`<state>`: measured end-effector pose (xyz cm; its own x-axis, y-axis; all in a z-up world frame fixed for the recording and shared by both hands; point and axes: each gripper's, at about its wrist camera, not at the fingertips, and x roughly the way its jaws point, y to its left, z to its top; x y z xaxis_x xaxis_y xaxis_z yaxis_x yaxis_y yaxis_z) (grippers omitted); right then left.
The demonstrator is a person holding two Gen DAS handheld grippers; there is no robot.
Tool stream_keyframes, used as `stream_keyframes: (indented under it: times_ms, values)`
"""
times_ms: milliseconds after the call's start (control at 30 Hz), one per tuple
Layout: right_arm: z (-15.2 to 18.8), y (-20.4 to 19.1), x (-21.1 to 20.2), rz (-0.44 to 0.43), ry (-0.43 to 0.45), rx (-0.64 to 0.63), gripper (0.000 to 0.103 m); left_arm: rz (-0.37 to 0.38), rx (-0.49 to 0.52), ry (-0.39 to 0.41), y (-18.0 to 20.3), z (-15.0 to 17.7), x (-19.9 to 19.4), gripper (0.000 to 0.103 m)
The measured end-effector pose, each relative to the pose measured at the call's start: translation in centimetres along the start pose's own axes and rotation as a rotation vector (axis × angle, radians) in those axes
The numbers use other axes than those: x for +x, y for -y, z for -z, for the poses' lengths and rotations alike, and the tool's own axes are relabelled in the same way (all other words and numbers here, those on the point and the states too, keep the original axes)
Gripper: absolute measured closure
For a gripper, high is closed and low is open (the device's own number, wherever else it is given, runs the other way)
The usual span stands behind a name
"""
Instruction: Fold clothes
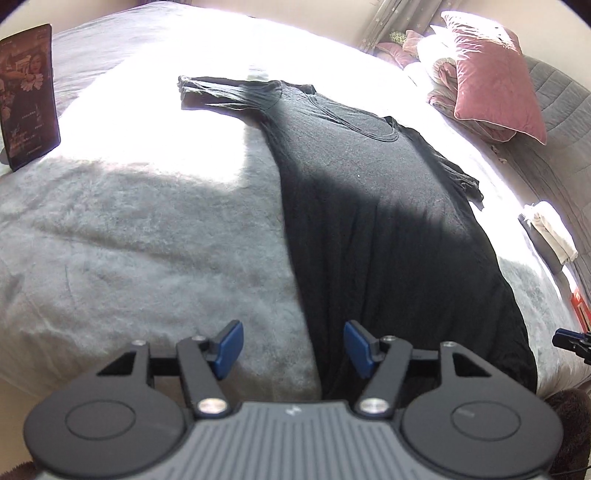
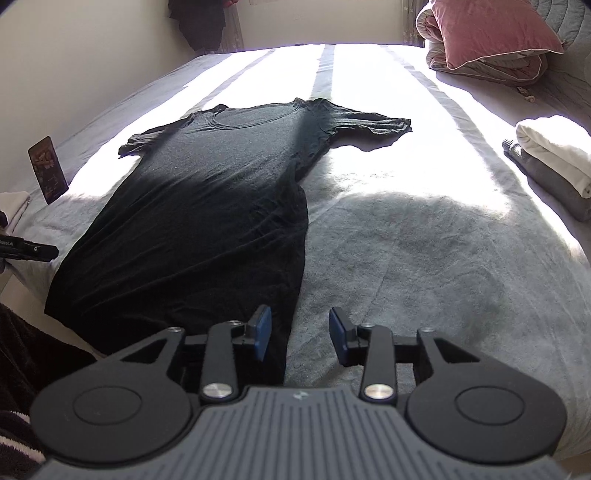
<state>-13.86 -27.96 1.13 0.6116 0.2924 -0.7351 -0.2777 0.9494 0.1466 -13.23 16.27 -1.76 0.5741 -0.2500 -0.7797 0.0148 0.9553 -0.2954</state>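
A black T-shirt [image 1: 388, 229] lies flat on the grey bed, collar far, hem near, both sleeves spread out. In the right wrist view the same T-shirt [image 2: 207, 221] fills the left half. My left gripper [image 1: 293, 349] hovers over the shirt's near left hem corner, jaws open, nothing between the blue pads. My right gripper [image 2: 300, 334] hovers over the near right hem corner, jaws open, pads clear of the cloth. The tip of the right gripper [image 1: 572, 341] shows at the right edge of the left wrist view, and the left gripper [image 2: 29, 251] at the left edge of the right wrist view.
A grey fuzzy blanket [image 1: 129, 251] covers the bed, sunlit at the far half. A pink pillow [image 2: 495, 29] on a folded duvet sits far right. Folded white and grey clothes [image 2: 550, 166] lie at the right. A dark card [image 1: 27, 96] stands on the left.
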Motion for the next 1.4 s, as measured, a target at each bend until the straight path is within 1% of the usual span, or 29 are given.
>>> stream_keyframes:
  times_ms: [133, 233, 300, 367, 500, 533, 567, 600, 633, 667, 700, 733, 767, 800, 833, 867, 900, 933, 967, 1033, 1100, 1133, 1167, 1200, 1233, 1300, 1333, 1367, 1400]
  values:
    - [-3.3, 0.9, 2.6, -0.038, -0.012, 0.020, 0.064, -0.023, 0.014, 0.007, 0.3, -3.2, 2.6, 0.041]
    - [-5.7, 2.3, 4.7, -0.074, -0.011, 0.075, 0.064, -0.024, -0.010, 0.007, 0.3, -5.3, 5.2, 0.041]
    - [-7.5, 3.8, 6.6, -0.116, -0.007, 0.156, 0.064, -0.026, -0.031, 0.020, 0.1, -6.4, 6.8, 0.041]
    - [-8.9, 5.1, 8.3, -0.150, 0.000, 0.237, 0.064, -0.029, -0.036, 0.051, 0.0, -6.8, 7.4, 0.041]
    - [-10.7, 7.0, 11.8, -0.210, 0.026, 0.376, 0.064, -0.024, -0.046, 0.122, 0.0, -7.1, 8.1, 0.043]
    - [-11.0, 7.3, 12.7, -0.222, 0.030, 0.408, 0.064, -0.026, -0.046, 0.135, 0.1, -7.1, 8.2, 0.045]
    - [-11.2, 7.6, 13.6, -0.231, 0.032, 0.437, 0.064, -0.031, -0.039, 0.147, 0.2, -7.2, 8.4, 0.050]
    - [-11.3, 7.7, 14.4, -0.232, 0.028, 0.459, 0.064, -0.044, -0.028, 0.161, 0.3, -7.3, 8.6, 0.057]
    - [-11.5, 7.8, 15.2, -0.234, 0.024, 0.481, 0.065, -0.055, -0.018, 0.172, 0.3, -7.4, 8.7, 0.060]
    - [-11.6, 7.9, 15.9, -0.234, 0.022, 0.499, 0.066, -0.066, -0.010, 0.181, 0.4, -7.4, 8.9, 0.068]
    - [-11.6, 7.9, 16.4, -0.231, 0.027, 0.507, 0.066, -0.079, -0.004, 0.191, 0.5, -7.3, 9.1, 0.079]
    - [-11.6, 7.9, 16.8, -0.234, 0.036, 0.512, 0.067, -0.093, 0.005, 0.202, 0.5, -7.2, 9.2, 0.084]
    - [-11.5, 7.9, 16.9, -0.240, 0.045, 0.514, 0.072, -0.108, 0.021, 0.216, 0.6, -7.0, 9.3, 0.096]
    - [-11.6, 7.8, 17.1, -0.242, 0.051, 0.507, 0.077, -0.118, 0.038, 0.231, 0.7, -6.9, 9.3, 0.102]
    - [-11.6, 7.7, 17.1, -0.240, 0.055, 0.495, 0.093, -0.131, 0.050, 0.245, 0.9, -6.7, 9.3, 0.102]
    - [-11.5, 7.6, 17.0, -0.237, 0.061, 0.488, 0.100, -0.151, 0.050, 0.256, 1.0, -6.6, 9.1, 0.102]
    - [-11.5, 7.6, 16.8, -0.226, 0.078, 0.485, 0.100, -0.172, 0.050, 0.267, 1.1, -6.5, 8.9, 0.102]
    - [-11.6, 7.6, 16.3, -0.196, 0.101, 0.478, 0.100, -0.198, 0.049, 0.278, 1.1, -6.3, 8.7, 0.102]
    - [-11.8, 7.6, 15.9, -0.146, 0.129, 0.466, 0.100, -0.227, 0.045, 0.287, 1.0, -6.2, 8.4, 0.102]
    - [-12.1, 7.6, 15.7, -0.105, 0.143, 0.448, 0.100, -0.235, 0.045, 0.273, 0.7, -6.1, 8.4, 0.102]
    - [-11.9, 7.5, 15.9, -0.090, 0.133, 0.434, 0.100, -0.229, 0.058, 0.262, 0.7, -6.1, 8.4, 0.102]
    - [-11.7, 7.4, 16.0, -0.101, 0.120, 0.432, 0.099, -0.213, 0.057, 0.257, 0.6, -6.2, 8.2, 0.102]
    - [-11.6, 7.4, 16.1, -0.118, 0.099, 0.432, 0.095, -0.192, 0.047, 0.251, 0.5, -6.2, 8.1, 0.101]
    - [-11.6, 7.3, 16.0, -0.127, 0.088, 0.433, 0.090, -0.160, 0.015, 0.242, 0.1, -6.3, 7.9, 0.100]
    - [-11.6, 7.3, 15.8, -0.135, 0.081, 0.429, 0.088, -0.128, -0.017, 0.231, -0.3, -6.3, 7.8, 0.098]
    - [-11.4, 7.2, 15.1, -0.143, 0.070, 0.417, 0.086, -0.067, -0.071, 0.203, -1.2, -6.2, 7.5, 0.088]
    - [-11.2, 7.1, 14.7, -0.142, 0.066, 0.412, 0.079, -0.038, -0.096, 0.189, -1.6, -6.2, 7.4, 0.086]
    - [-11.0, 7.1, 14.4, -0.141, 0.062, 0.407, 0.069, -0.003, -0.124, 0.171, -2.0, -6.1, 7.4, 0.081]
    - [-10.7, 7.1, 13.9, -0.142, 0.055, 0.400, 0.067, 0.027, -0.145, 0.158, -2.4, -6.0, 7.2, 0.078]
